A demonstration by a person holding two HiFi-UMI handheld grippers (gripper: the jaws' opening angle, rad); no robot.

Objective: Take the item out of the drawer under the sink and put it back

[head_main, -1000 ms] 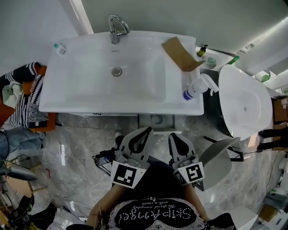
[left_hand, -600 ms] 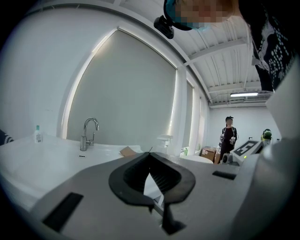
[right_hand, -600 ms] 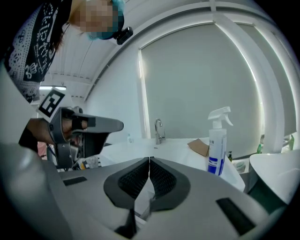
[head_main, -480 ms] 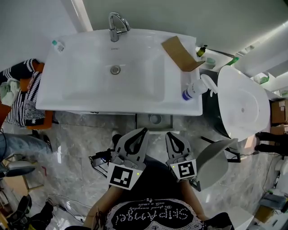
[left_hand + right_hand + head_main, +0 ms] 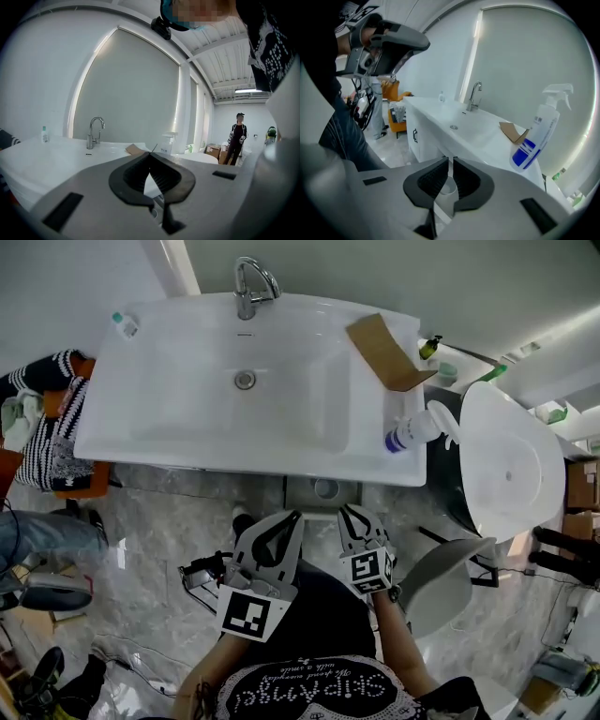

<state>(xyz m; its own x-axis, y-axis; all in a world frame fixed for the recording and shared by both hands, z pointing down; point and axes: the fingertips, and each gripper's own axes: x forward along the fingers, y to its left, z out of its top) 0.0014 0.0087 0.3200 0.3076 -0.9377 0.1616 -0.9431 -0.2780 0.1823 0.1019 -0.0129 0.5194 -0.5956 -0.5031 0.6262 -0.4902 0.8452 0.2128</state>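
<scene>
Left gripper (image 5: 287, 516) and right gripper (image 5: 349, 510), both closed and empty, hover just before the sink (image 5: 225, 442); one likely must open and square to the drawer front (image 5: 425, 142) beneath the sink.

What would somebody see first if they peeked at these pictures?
The big white rectangular sink fills the top of the head view, with a shiny curved metal tap at its back edge. At its right end sit a folded brown cardboard piece and a white spray bottle with a blue label. Below, the grey left gripper and right gripper point toward it, fingers shut.
</scene>
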